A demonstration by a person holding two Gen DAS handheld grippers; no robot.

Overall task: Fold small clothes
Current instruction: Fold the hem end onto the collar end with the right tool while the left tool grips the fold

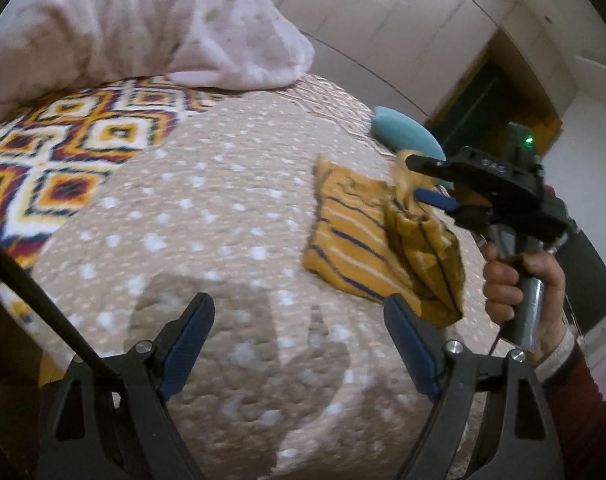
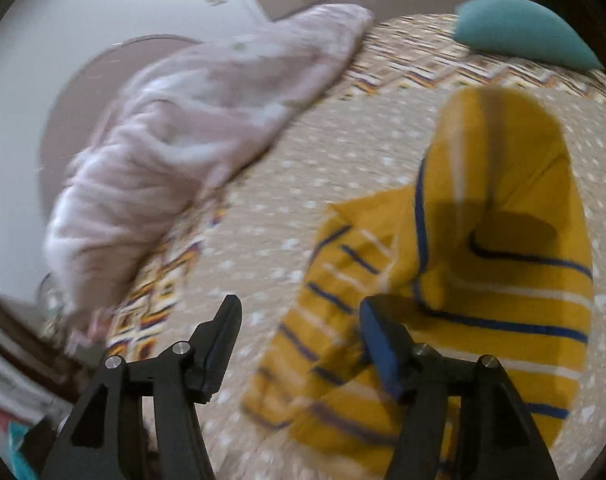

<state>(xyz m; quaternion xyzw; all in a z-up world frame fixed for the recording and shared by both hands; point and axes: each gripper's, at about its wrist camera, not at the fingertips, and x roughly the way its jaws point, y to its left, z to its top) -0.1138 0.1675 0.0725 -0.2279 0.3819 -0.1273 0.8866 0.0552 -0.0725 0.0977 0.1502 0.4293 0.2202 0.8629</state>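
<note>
A small mustard-yellow garment with blue and white stripes [image 1: 359, 236] lies on the beige dotted bedspread [image 1: 207, 216]. Part of it is raised and draped. In the left wrist view my right gripper [image 1: 417, 178] sits at the garment's far right edge with its fingers apart, cloth around the lower finger. In the right wrist view the right gripper [image 2: 299, 322] is open just above the garment [image 2: 503, 280], its right finger over the cloth. My left gripper [image 1: 299, 320] is open and empty above bare bedspread, left of the garment.
A pink quilted blanket [image 1: 143, 20] is bunched at the bed's far side, next to a patterned diamond-print cover [image 1: 63, 148]. A teal cushion [image 1: 407, 136] lies behind the garment. White wardrobe doors [image 1: 423, 20] stand beyond the bed.
</note>
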